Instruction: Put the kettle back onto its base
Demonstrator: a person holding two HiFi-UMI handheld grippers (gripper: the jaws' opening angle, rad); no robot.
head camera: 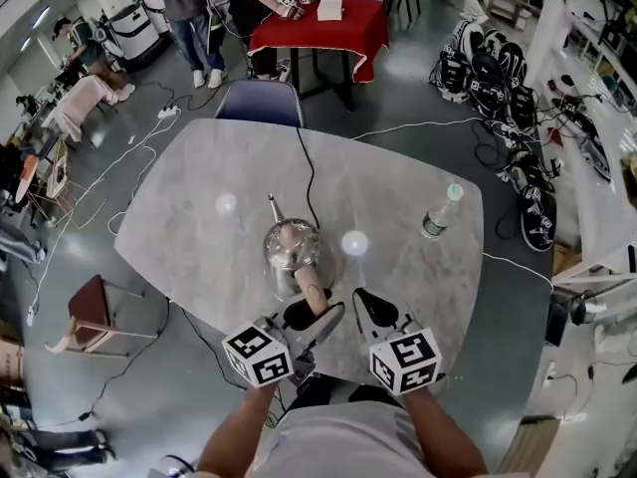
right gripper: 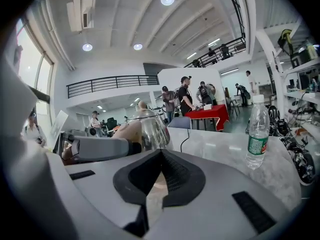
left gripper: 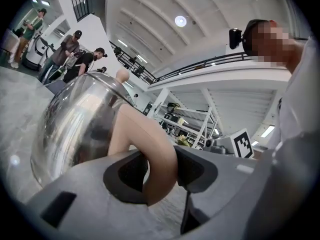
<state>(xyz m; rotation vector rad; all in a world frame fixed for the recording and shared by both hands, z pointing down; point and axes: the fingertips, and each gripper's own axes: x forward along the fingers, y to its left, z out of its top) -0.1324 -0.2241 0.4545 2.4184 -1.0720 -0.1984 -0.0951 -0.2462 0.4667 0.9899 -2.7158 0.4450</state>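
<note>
A shiny steel kettle [head camera: 292, 245] with a beige knob and a beige handle [head camera: 313, 291] stands on the grey marble table [head camera: 199, 257], near its front edge. My left gripper [head camera: 315, 316] is shut on the handle [left gripper: 150, 149], one dark pad on each side of it. In the left gripper view the kettle's body [left gripper: 75, 124] fills the left side. My right gripper [head camera: 361, 303] hangs just right of the handle, its pads [right gripper: 172, 176] together with nothing between them. A black cord [head camera: 310, 172] leads from the kettle to the far edge. I cannot make out the base.
A clear water bottle [head camera: 439, 210] with a green label [right gripper: 257, 134] stands on the table's right side. A blue chair [head camera: 259, 103] sits at the far edge, with a red-clothed table [head camera: 323, 28] and several people beyond. Bags and cables lie on the floor at right.
</note>
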